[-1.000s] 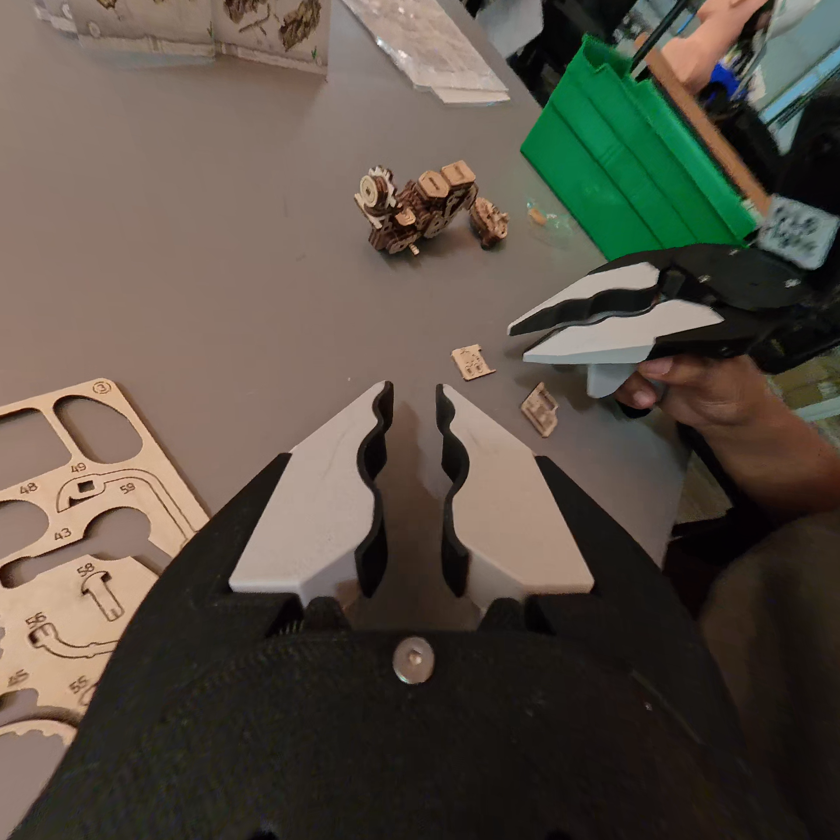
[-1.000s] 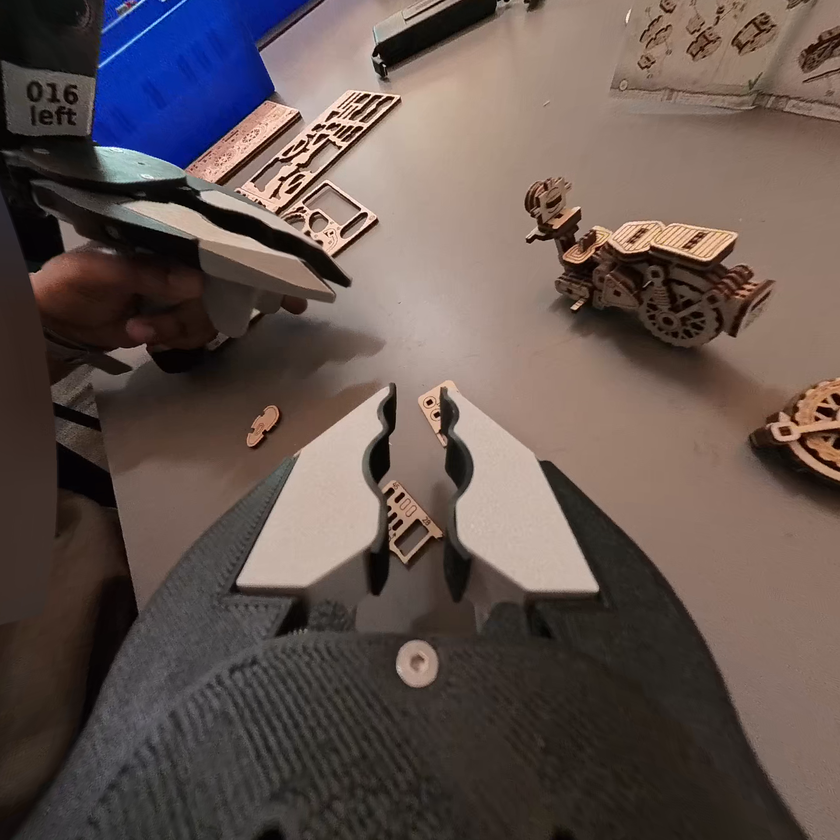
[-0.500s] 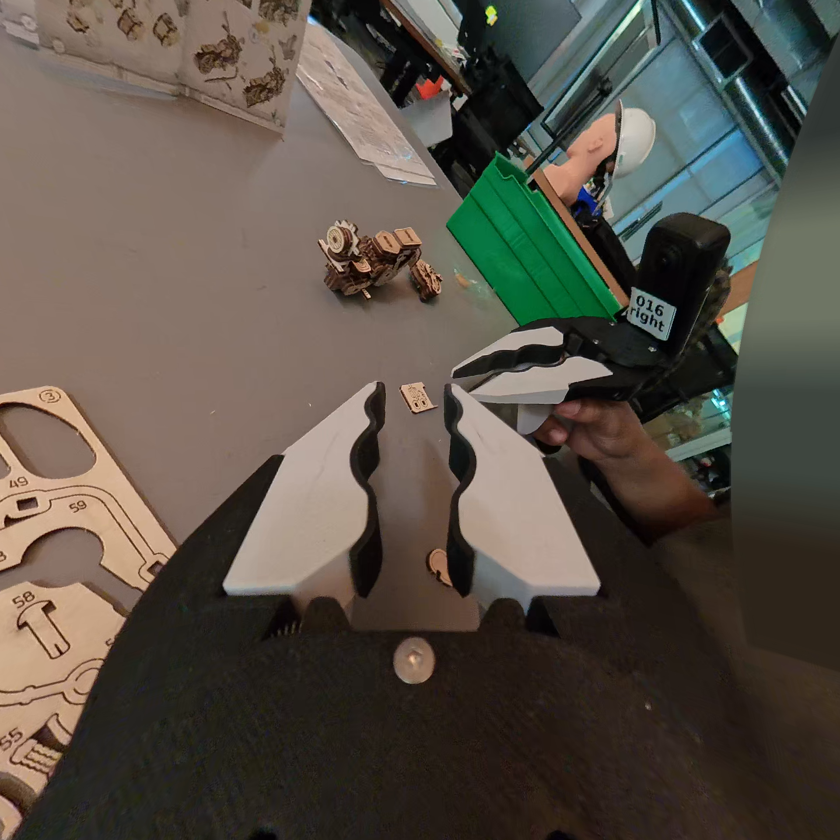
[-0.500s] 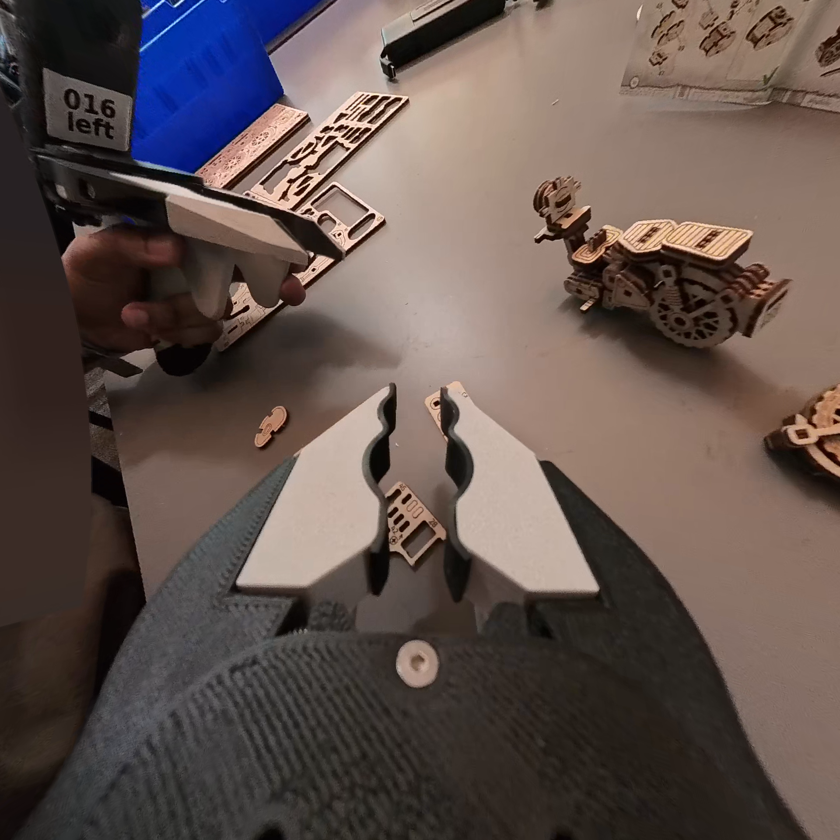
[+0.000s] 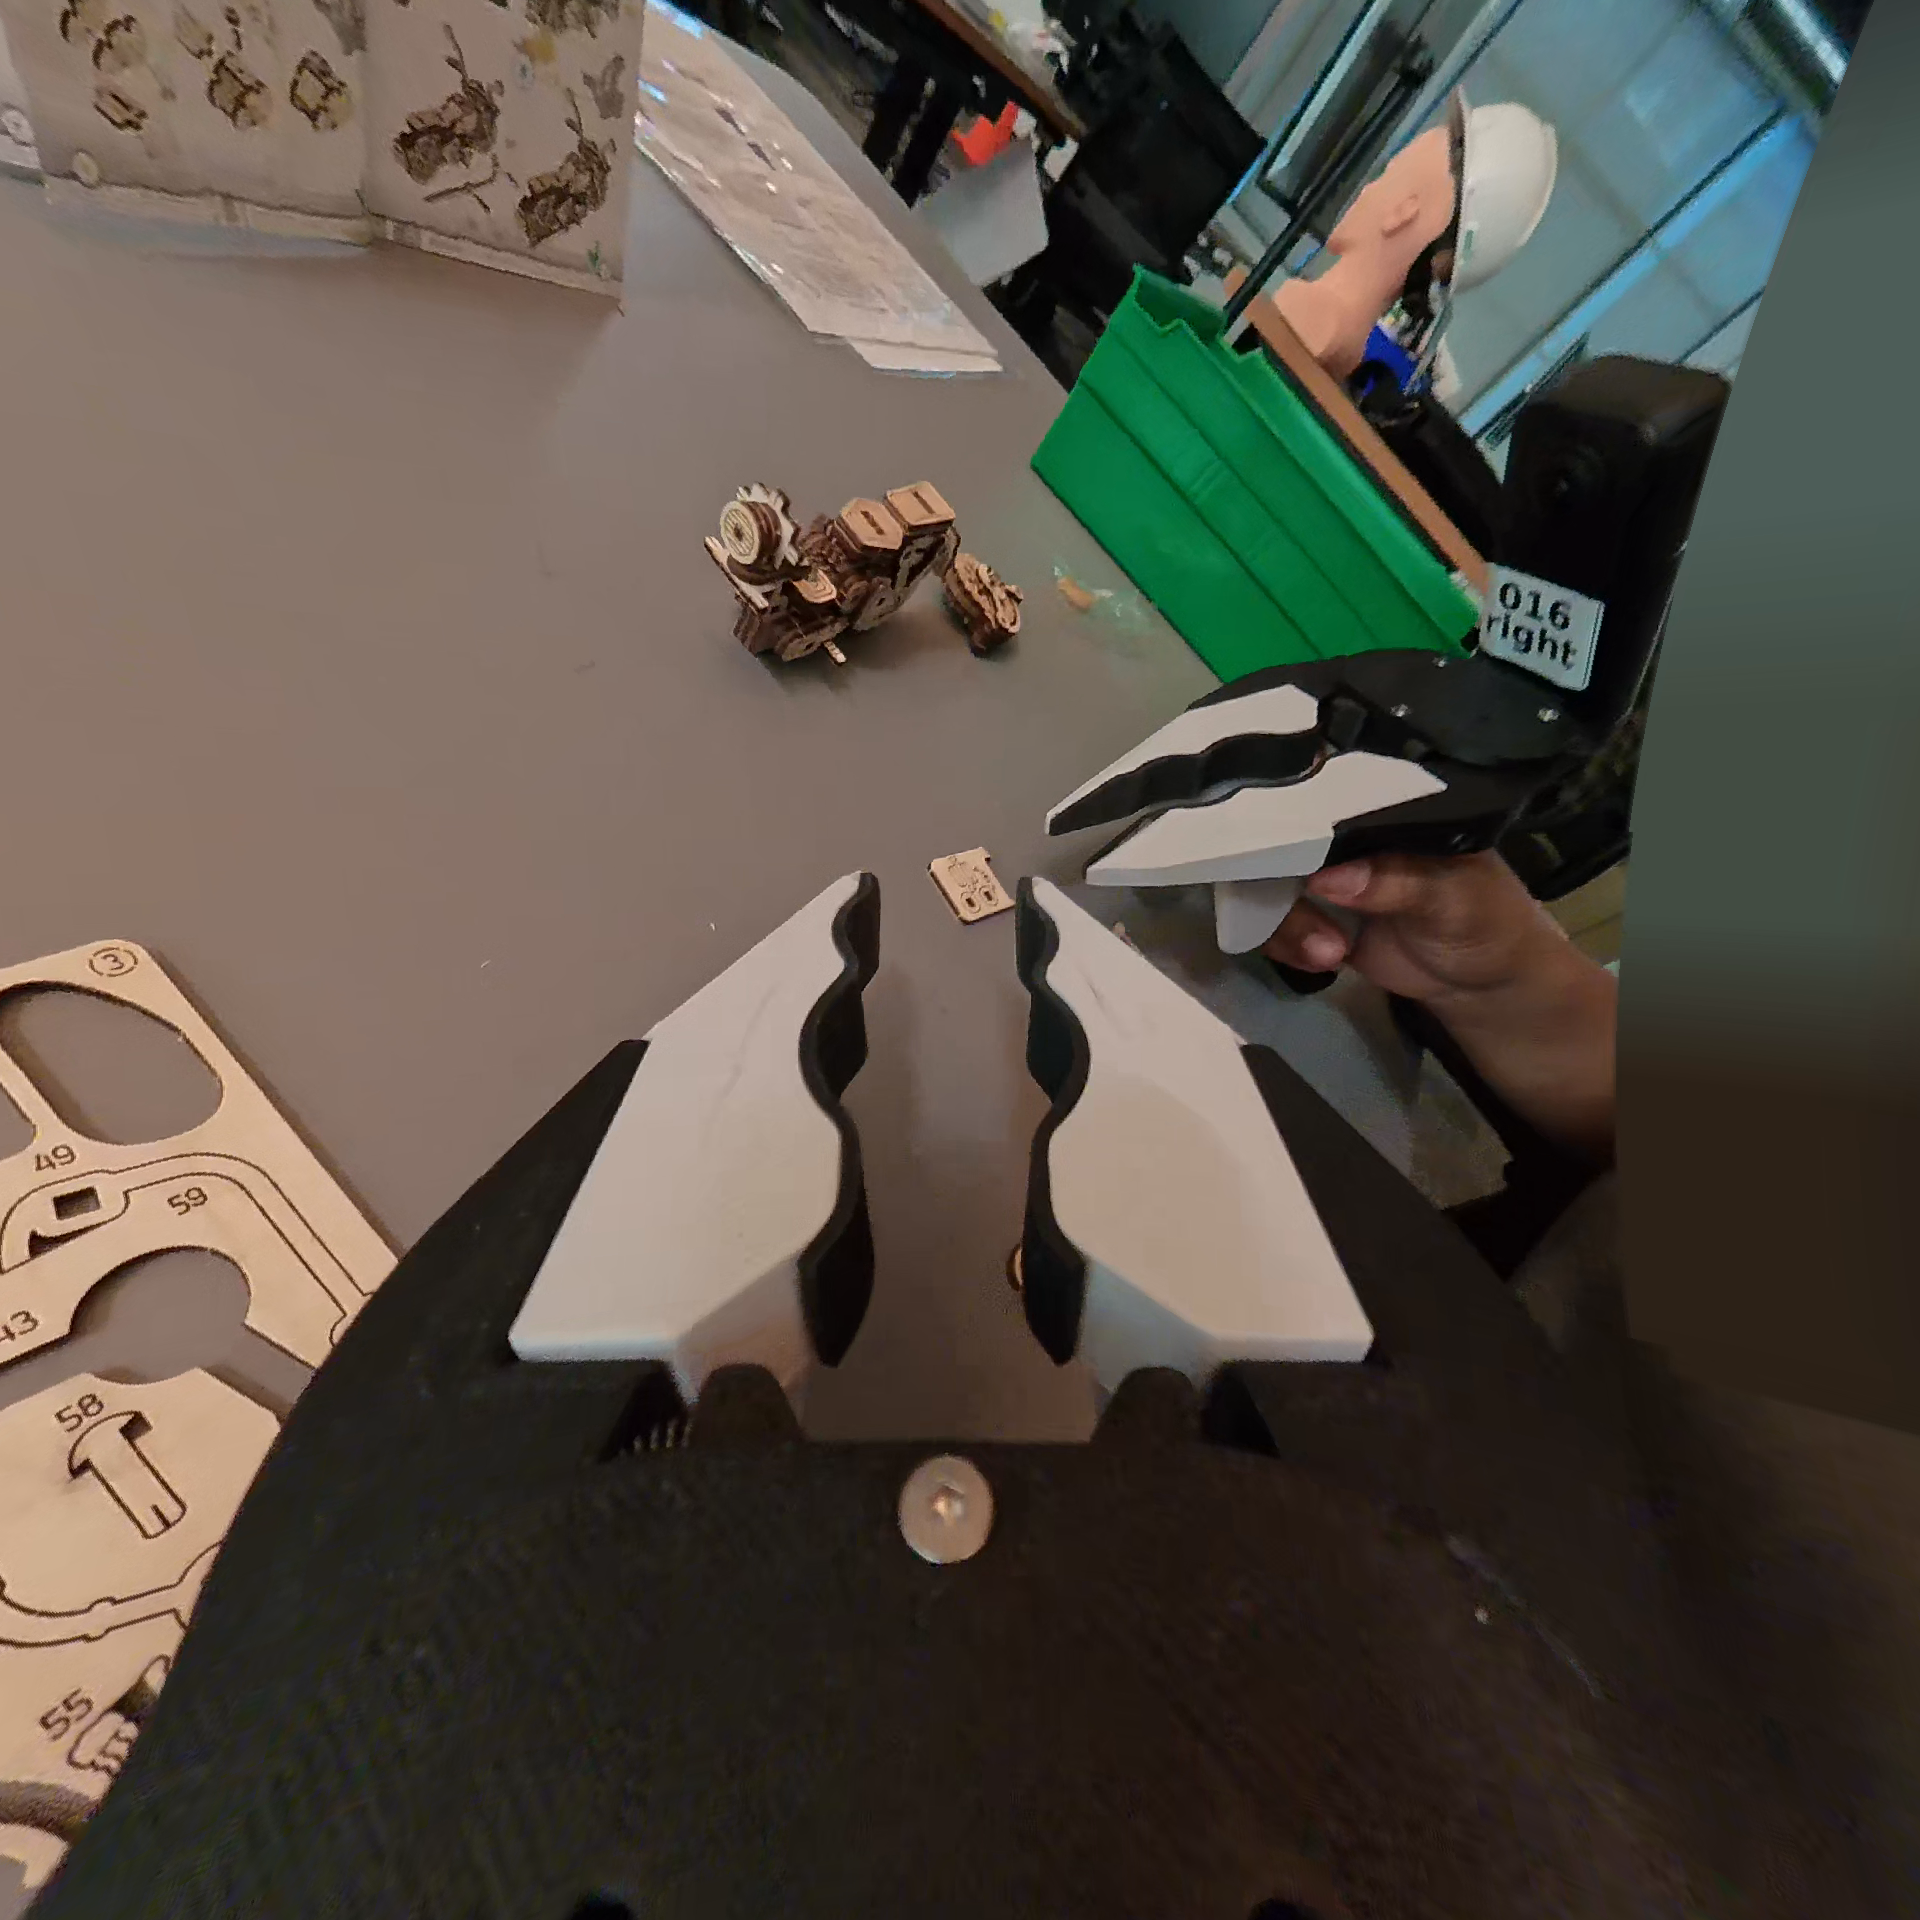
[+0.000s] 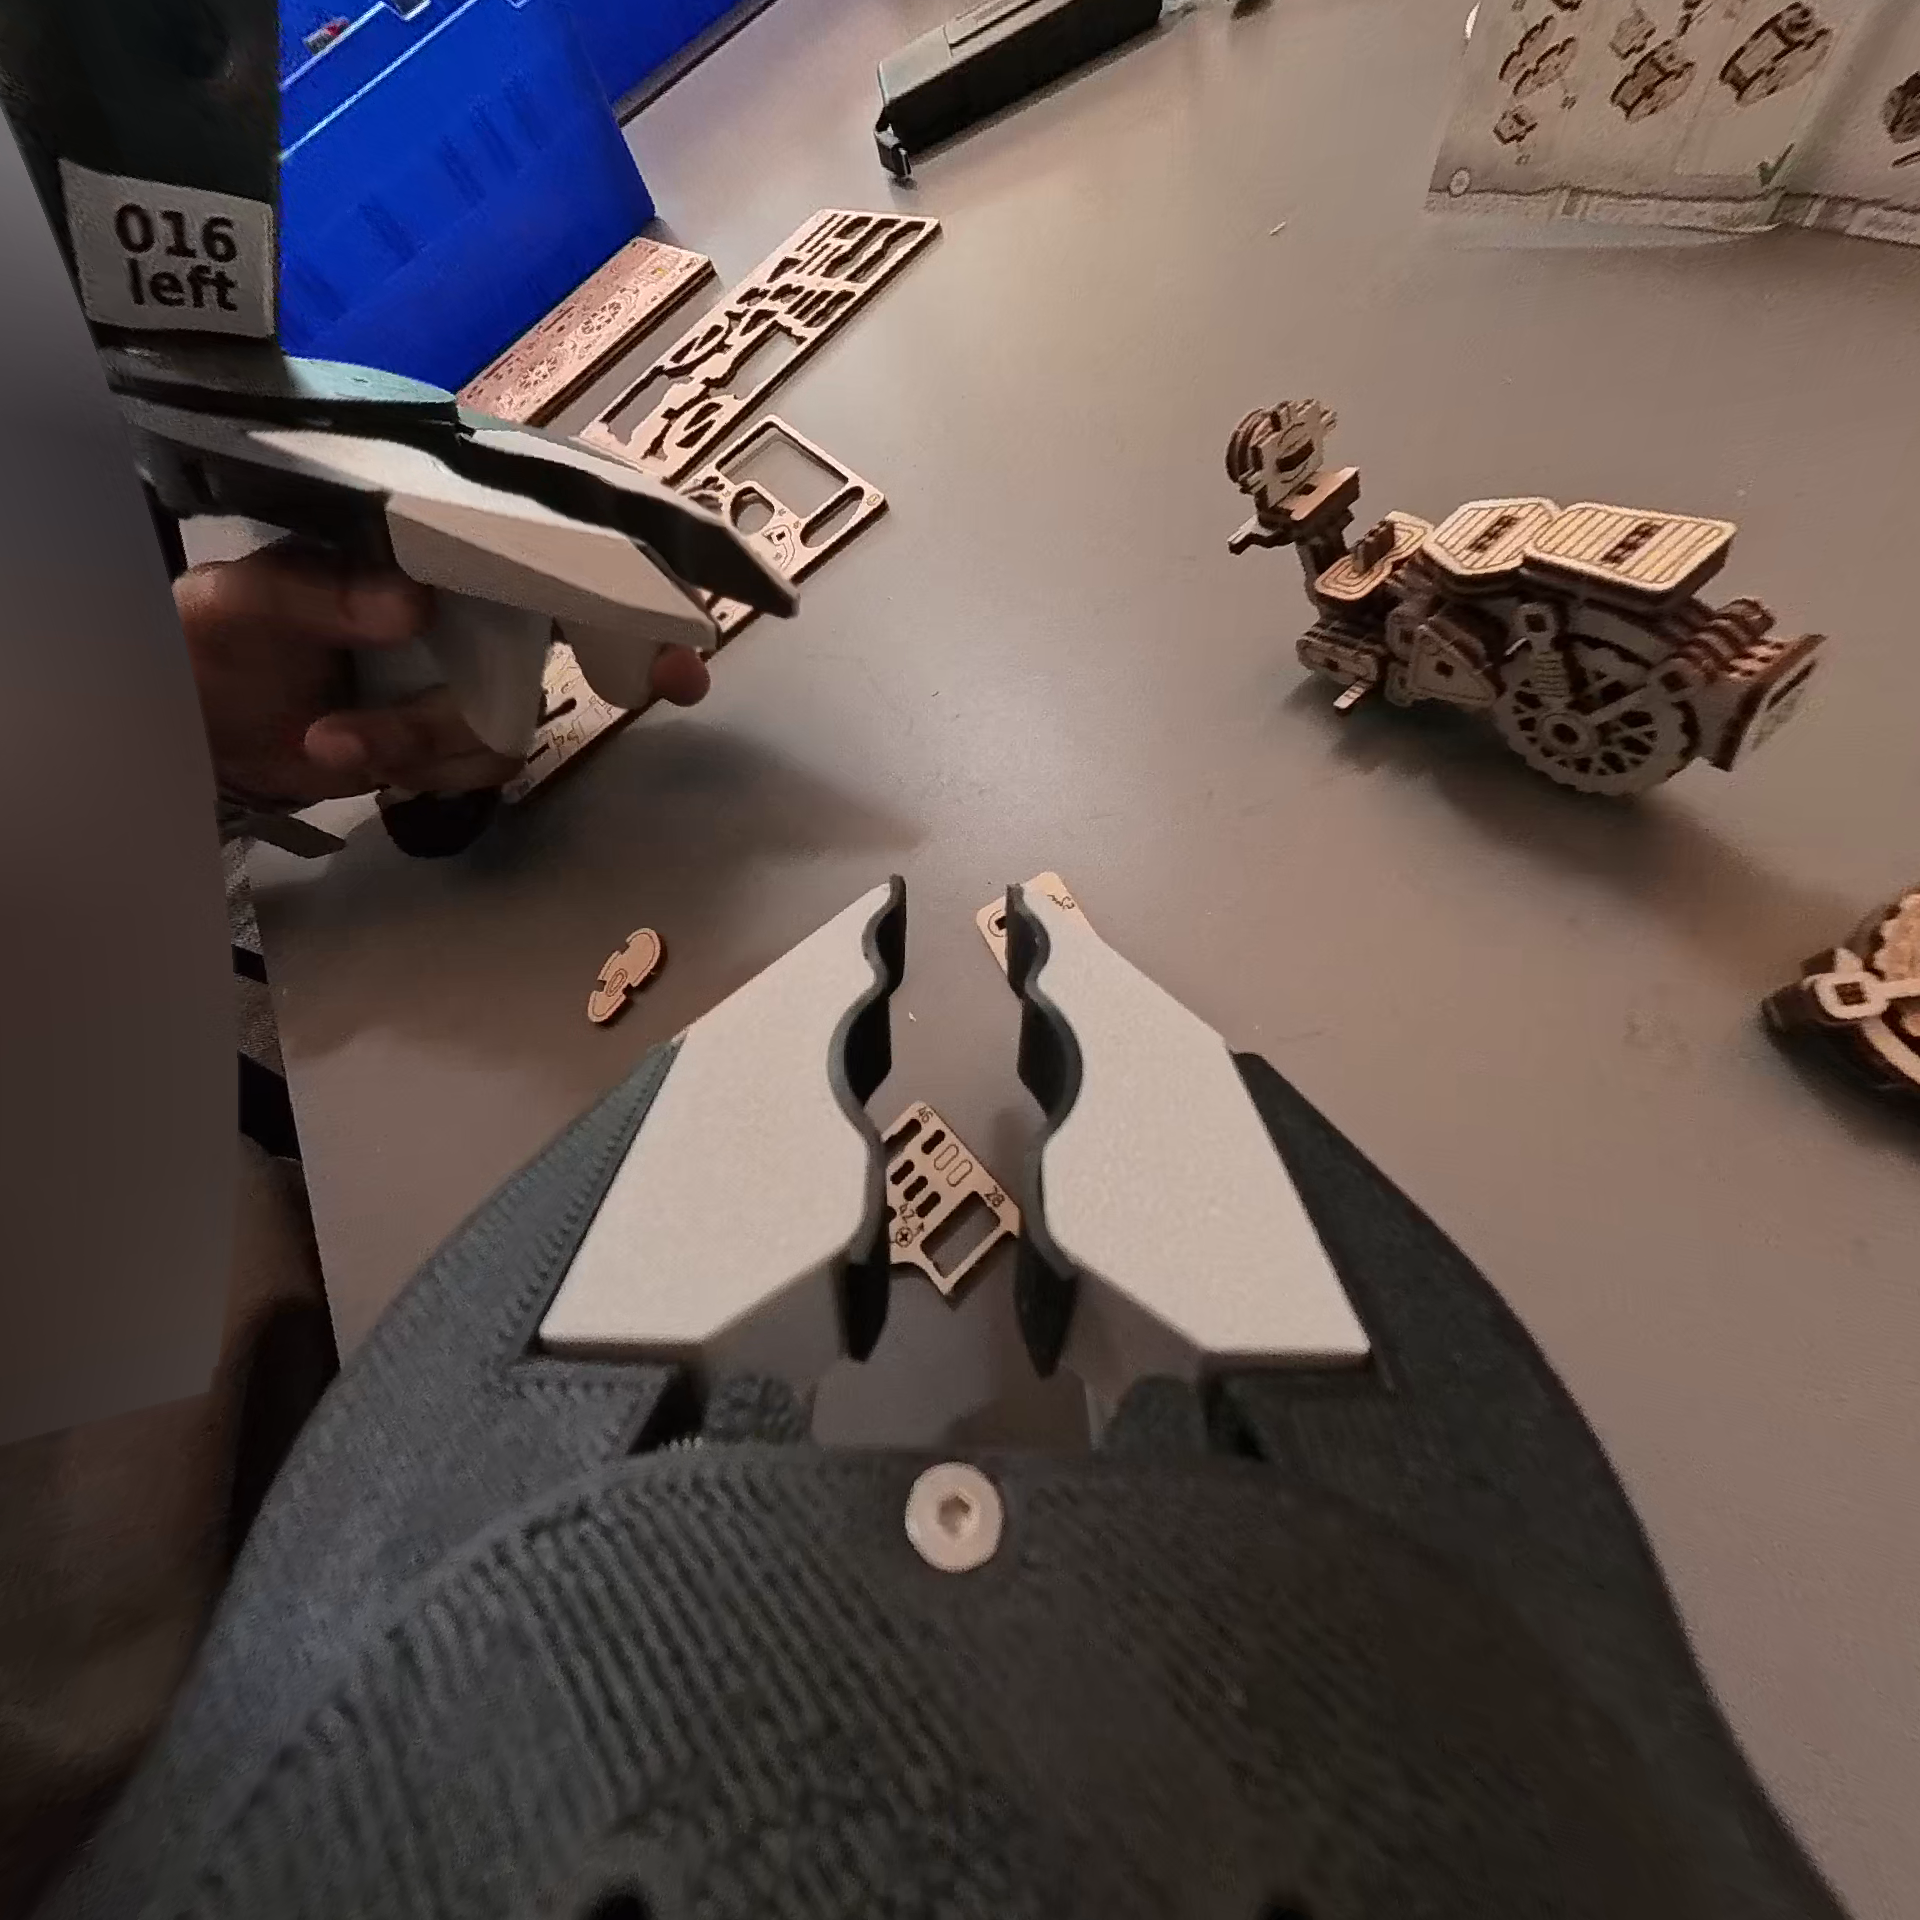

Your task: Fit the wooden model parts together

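The half-built wooden motorcycle model point(image 5: 831, 582) stands on the grey table point(image 5: 416, 623), with a loose wooden wheel point(image 5: 982, 597) beside it. It also shows in the right wrist view point(image 6: 1538, 644). My left gripper point(image 5: 943, 899) is open and empty above the table, and a small flat wooden part point(image 5: 971, 888) lies just beyond its tips. My right gripper point(image 6: 951, 899) is open and empty, hovering over a slotted flat part point(image 6: 945, 1195). Another flat part point(image 6: 992, 920) lies by its right fingertip, and a small rounded part point(image 6: 623, 977) lies to the left.
Cut-out wooden sheets lie at the left point(image 5: 104, 1247) and farther back point(image 6: 769, 343). A green bin point(image 5: 1247, 499) stands at the right table edge and a blue bin point(image 6: 447, 177) at the far left. Folded instruction sheets point(image 5: 312, 104) stand at the back. The gap from one gripper's tips to the other's is roughly 8 cm. My right gripper is the nearer one to the loose wooden wheel point(image 5: 982, 597): about 12 cm, against 20 cm.
My left gripper has drawn back and tilted up, and its jaws have opened a little wider. My right gripper has stayed almost in place over the slotted part.
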